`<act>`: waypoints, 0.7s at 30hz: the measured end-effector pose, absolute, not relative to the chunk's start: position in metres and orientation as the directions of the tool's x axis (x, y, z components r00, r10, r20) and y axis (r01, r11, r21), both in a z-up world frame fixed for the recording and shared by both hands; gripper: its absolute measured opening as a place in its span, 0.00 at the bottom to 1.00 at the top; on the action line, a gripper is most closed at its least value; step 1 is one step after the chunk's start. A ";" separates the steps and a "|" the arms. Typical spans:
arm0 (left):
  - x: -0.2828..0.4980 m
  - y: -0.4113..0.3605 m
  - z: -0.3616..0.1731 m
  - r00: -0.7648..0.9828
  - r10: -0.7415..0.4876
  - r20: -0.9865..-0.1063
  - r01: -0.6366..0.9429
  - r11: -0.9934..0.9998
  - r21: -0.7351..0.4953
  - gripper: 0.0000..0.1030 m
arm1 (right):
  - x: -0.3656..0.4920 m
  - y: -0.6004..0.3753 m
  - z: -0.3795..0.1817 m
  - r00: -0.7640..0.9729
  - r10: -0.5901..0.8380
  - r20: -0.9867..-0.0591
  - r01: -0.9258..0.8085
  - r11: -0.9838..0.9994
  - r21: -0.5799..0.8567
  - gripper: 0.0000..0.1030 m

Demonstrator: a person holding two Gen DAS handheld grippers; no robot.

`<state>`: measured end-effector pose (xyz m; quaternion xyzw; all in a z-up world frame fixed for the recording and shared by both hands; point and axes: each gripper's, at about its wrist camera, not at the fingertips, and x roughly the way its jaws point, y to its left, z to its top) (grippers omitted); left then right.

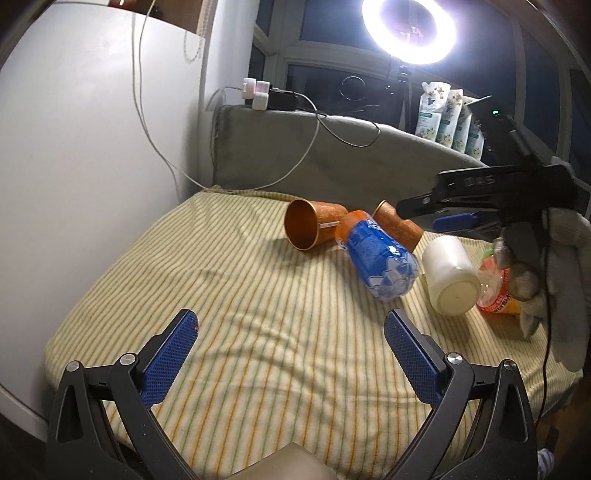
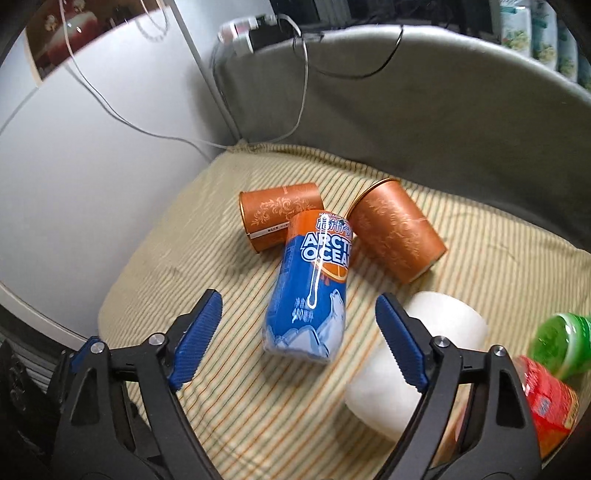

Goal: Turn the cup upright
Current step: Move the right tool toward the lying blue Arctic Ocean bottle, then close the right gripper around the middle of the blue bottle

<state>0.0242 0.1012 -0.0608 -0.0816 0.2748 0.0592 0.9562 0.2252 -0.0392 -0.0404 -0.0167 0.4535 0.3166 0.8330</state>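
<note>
A white cup [image 1: 450, 273] lies on its side on the striped cloth [image 1: 258, 325], its flat base toward the left wrist camera. In the right wrist view the white cup [image 2: 424, 354] lies just behind my right finger pad. My right gripper [image 2: 299, 325] is open and empty, hovering above the blue Arctic Ocean bottle [image 2: 314, 291]. From the left wrist view the right gripper [image 1: 461, 218] hangs above the far copper cup. My left gripper [image 1: 291, 350] is open and empty, low over the cloth's near side, well short of the objects.
Two copper-coloured cups [image 1: 314, 229] [image 2: 399, 229] lie on their sides beside the blue bottle [image 1: 376, 258]. A red-labelled bottle with a green cap [image 2: 546, 380] lies at the right. A grey cushion back [image 2: 406, 103], cables and a ring light [image 1: 408, 31] stand behind.
</note>
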 end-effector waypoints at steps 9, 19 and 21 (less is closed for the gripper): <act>0.022 0.111 -0.061 0.844 0.072 -0.532 -0.170 0.976 -0.136 0.98 | 0.254 -0.010 -0.069 0.332 0.428 -0.840 -0.520 0.826 0.215 0.75; 0.022 0.116 -0.059 0.848 0.076 -0.525 -0.176 0.974 -0.143 0.98 | 0.269 0.007 -0.088 0.278 0.393 -0.876 -0.507 0.835 0.214 0.71; 0.021 0.116 -0.058 0.850 0.078 -0.522 -0.177 0.974 -0.143 0.98 | 0.271 0.009 -0.090 0.272 0.388 -0.881 -0.508 0.835 0.211 0.69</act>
